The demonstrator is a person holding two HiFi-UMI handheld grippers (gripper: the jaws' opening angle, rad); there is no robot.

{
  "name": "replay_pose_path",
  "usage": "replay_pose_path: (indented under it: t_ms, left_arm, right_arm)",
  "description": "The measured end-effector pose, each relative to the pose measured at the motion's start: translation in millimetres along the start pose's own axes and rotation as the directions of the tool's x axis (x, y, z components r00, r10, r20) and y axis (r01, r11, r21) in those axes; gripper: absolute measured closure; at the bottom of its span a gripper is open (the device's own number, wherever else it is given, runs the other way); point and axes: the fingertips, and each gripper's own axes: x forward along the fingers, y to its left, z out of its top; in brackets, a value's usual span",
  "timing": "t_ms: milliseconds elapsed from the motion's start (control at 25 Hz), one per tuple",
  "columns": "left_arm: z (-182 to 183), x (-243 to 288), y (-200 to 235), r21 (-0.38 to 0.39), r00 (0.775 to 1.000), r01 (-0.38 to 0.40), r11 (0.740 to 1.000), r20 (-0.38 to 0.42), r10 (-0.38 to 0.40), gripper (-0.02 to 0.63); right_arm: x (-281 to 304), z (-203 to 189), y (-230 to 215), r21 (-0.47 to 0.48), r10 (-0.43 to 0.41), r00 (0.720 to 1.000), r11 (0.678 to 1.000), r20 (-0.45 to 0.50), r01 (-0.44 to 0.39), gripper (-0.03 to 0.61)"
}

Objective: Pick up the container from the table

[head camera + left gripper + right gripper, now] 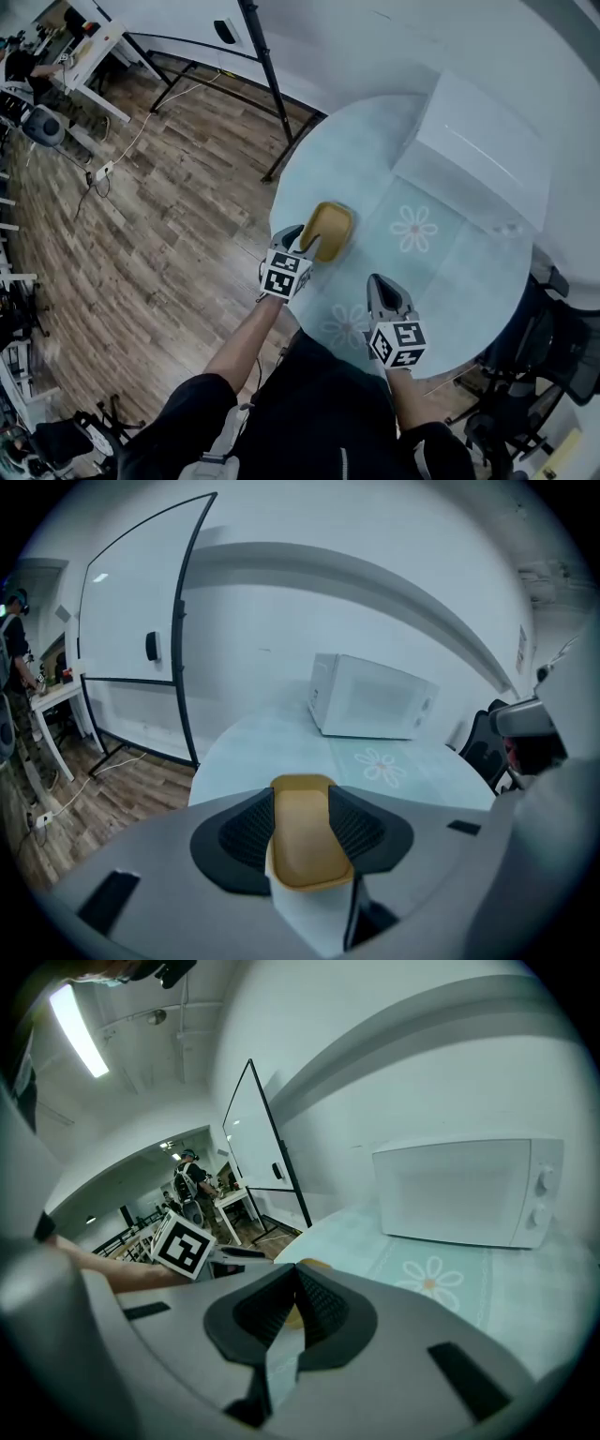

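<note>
The container (330, 230) is a yellow oblong tub standing near the left edge of the round pale table (450, 272). My left gripper (306, 249) is at the tub's near end. In the left gripper view the tub (302, 846) lies lengthwise between the two black pads (246, 829), filling the gap; the jaws stand wide and I see no squeeze on its sides. My right gripper (384, 287) hovers over the table's near side, to the right of the tub, with nothing in it. In its own view the right gripper (295, 1288) has its pads meeting at the tips, with a sliver of the yellow tub (315, 1265) beyond.
A white microwave (480, 150) stands at the table's far right side. A whiteboard on a black stand (267, 75) is beyond the table's left edge, over wooden floor. Black office chairs (539, 375) sit at the right. Flower prints (413, 228) mark the tabletop.
</note>
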Motion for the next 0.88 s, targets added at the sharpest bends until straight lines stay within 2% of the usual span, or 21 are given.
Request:
replay_pose_path:
  t_ms: [400, 720, 880]
  left_arm:
    - [-37.4, 51.3, 30.7, -0.006, 0.990, -0.010, 1.000, -0.138, 0.009, 0.443]
    - [-61.6, 70.5, 33.7, -0.025, 0.983, 0.009, 1.000, -0.186, -0.014, 0.446]
    - [-72.0, 75.5, 33.1, -0.049, 0.978, 0.008, 0.999, -0.210, -0.018, 0.477]
  right_arm:
    - [11.4, -12.8, -15.2, 0.045, -0.062, 0.997, 0.997, -0.051, 0.065, 0.554]
    - [15.3, -22.3, -14.6, 0.048, -0.075, 0.994, 0.996, -0.081, 0.079, 0.554]
    - [14.9, -26.0, -14.9, 0.056, -0.076, 0.993, 0.995, -0.090, 0.081, 0.554]
